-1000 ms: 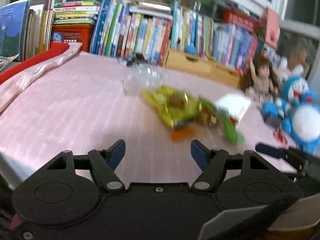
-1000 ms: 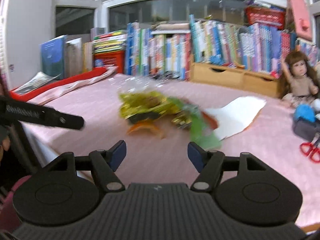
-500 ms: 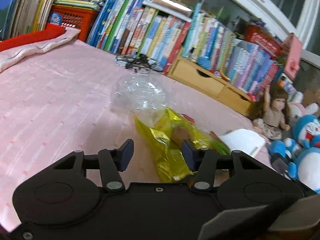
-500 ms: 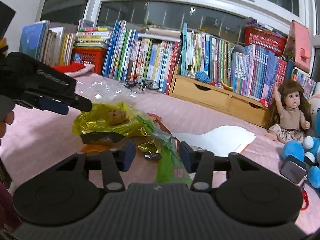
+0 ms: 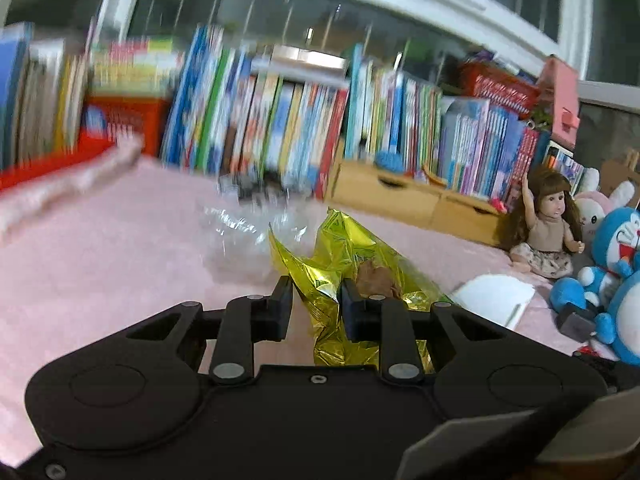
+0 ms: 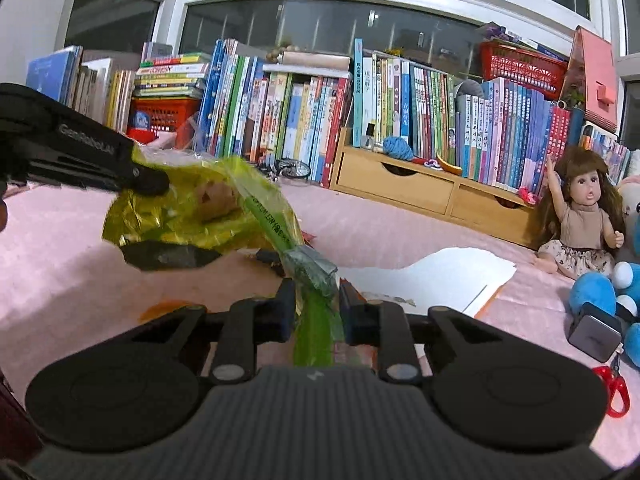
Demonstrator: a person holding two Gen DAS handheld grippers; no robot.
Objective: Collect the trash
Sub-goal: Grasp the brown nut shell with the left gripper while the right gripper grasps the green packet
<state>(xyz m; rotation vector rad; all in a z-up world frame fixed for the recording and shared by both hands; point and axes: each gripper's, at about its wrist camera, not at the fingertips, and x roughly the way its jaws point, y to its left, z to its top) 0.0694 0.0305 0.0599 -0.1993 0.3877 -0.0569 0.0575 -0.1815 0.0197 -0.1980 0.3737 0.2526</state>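
Note:
A crumpled yellow foil wrapper (image 5: 352, 256) with a brown snack piece on it lies across the pink bedspread (image 5: 100, 260). My left gripper (image 5: 316, 300) has the wrapper's near end between its pads, and its jaws are closing. From the right wrist view the left gripper (image 6: 152, 182) holds the yellow wrapper (image 6: 180, 216) raised above its shadow. A green plastic wrapper (image 6: 272, 224) runs from the yellow one down into my right gripper (image 6: 317, 304). That gripper's jaws are closing, with the green strip filling the gap between the pads.
A clear plastic bag (image 5: 240, 236) lies behind the yellow wrapper. White paper (image 6: 432, 276) and an orange scrap (image 6: 160, 308) rest on the bedspread. A doll (image 6: 580, 216), blue plush toys (image 5: 616, 248) and red scissors (image 6: 612, 392) are at the right. Books and a wooden drawer box (image 6: 400, 184) line the back.
Both grippers moved in on the trash pile and narrowed their jaws. The left took hold of the yellow wrapper, which now hangs raised. The green wrapper came between the right pads.

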